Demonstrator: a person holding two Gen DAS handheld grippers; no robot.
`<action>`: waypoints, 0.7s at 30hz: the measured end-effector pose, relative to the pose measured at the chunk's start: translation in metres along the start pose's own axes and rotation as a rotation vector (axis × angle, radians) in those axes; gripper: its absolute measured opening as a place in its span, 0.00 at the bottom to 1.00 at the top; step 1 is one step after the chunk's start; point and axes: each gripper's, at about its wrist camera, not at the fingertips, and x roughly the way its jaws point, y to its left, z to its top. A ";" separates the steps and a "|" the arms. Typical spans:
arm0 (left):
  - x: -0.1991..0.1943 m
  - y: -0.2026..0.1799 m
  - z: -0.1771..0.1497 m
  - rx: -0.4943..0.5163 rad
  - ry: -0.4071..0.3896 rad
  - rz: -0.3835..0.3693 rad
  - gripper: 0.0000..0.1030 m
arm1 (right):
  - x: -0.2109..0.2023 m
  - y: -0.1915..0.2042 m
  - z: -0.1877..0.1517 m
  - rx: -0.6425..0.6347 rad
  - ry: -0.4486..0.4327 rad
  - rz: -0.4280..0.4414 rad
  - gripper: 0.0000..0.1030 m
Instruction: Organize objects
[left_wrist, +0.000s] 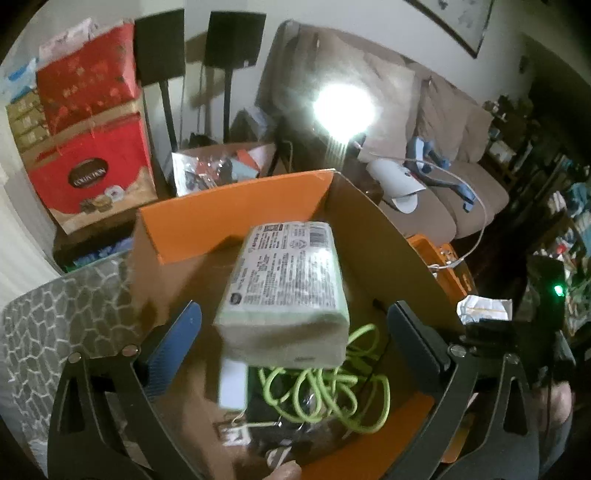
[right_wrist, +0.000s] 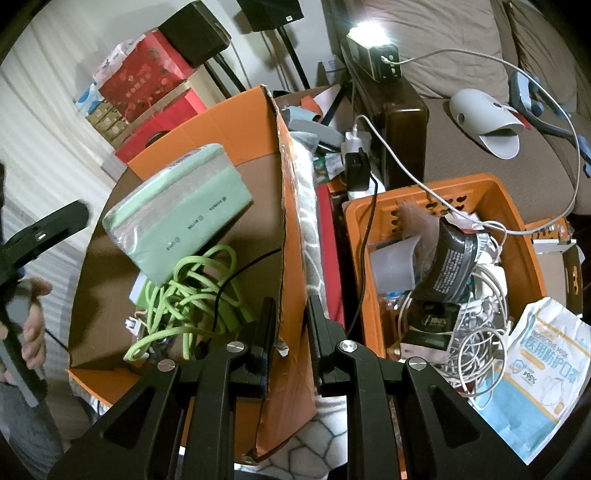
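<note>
Cluttered living room w/ sofa behind. Right claw (right_wrist: 291, 332) clamped on orange cardboard box (right_wrist: 236, 125) wall; left claw (left_wrist: 291, 332) spread apart over mint-green tissue pack (left_wrist: 284, 280) lying inside atop lime cable (right_wrist: 192, 291). Packing step; next prob. fetch from orange plastic basket (right_wrist: 517, 236).

Mint-green tissue pack (right_wrist: 177, 210), lime cable (right_wrist: 188, 291), orange box flap (left_wrist: 236, 210)

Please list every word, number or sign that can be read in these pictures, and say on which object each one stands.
"PROTECTIVE MASK": white and blue plastic mask packet.
"95%": same packet, with Chinese characters "医用防护口罩".
"COLLECTION", blurred and uncertain: dark oval on the red gift box.
Pale green wrapped tissue pack in the orange cardboard box: print and barcode too small.
Dark grey pouch in the orange plastic basket: unreadable.
</note>
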 end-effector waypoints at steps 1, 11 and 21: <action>-0.005 0.002 -0.002 0.001 -0.005 0.007 1.00 | 0.000 0.000 0.000 0.001 -0.001 0.000 0.15; -0.045 0.028 -0.024 -0.037 -0.050 0.045 1.00 | -0.002 0.003 0.001 0.012 -0.010 -0.027 0.21; -0.077 0.048 -0.052 -0.070 -0.065 0.088 1.00 | -0.031 0.017 -0.005 -0.029 -0.090 -0.150 0.33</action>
